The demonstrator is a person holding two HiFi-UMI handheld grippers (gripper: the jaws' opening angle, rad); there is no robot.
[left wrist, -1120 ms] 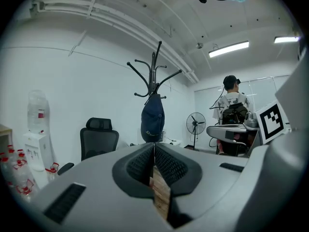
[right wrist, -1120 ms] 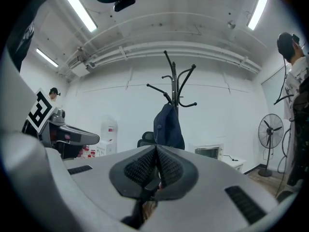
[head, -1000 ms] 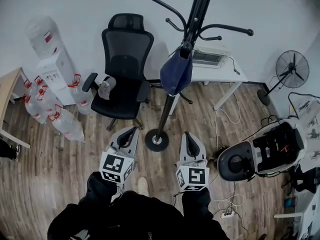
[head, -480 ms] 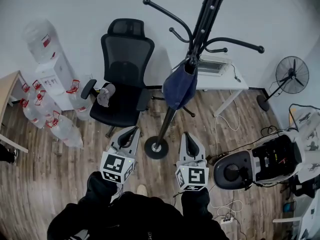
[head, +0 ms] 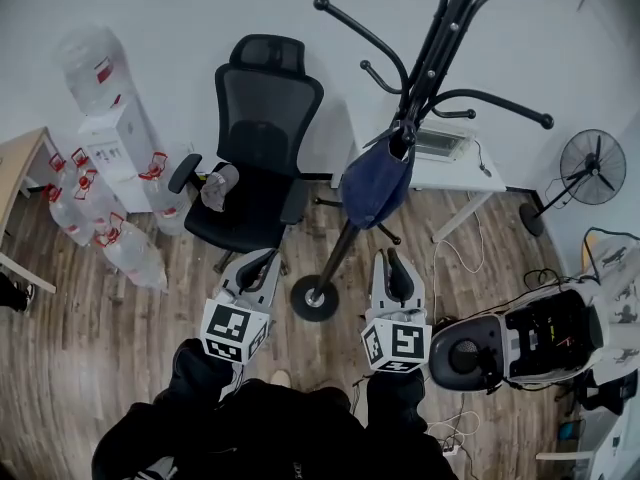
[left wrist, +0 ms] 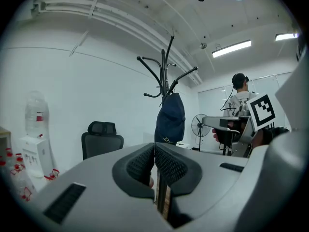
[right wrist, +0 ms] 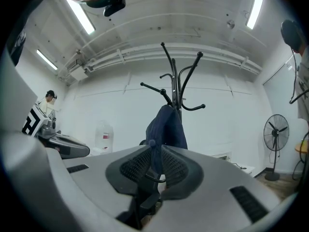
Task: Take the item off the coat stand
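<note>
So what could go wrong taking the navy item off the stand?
1. The navy item hangs from a hook on the coat stand, a thin pole on a small round base; a sideways tug might tip it.
2. The right tongs are opening, empty and well short of it; too narrow, they may shove the fabric.

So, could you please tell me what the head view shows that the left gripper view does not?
Only the head view: the coat stand's round base on the floor and the open case. Only the left gripper view: the lit ceiling lamp and a person at the right. Both: the coat stand, the navy item hanging on it, the black office chair and the fan.
</note>
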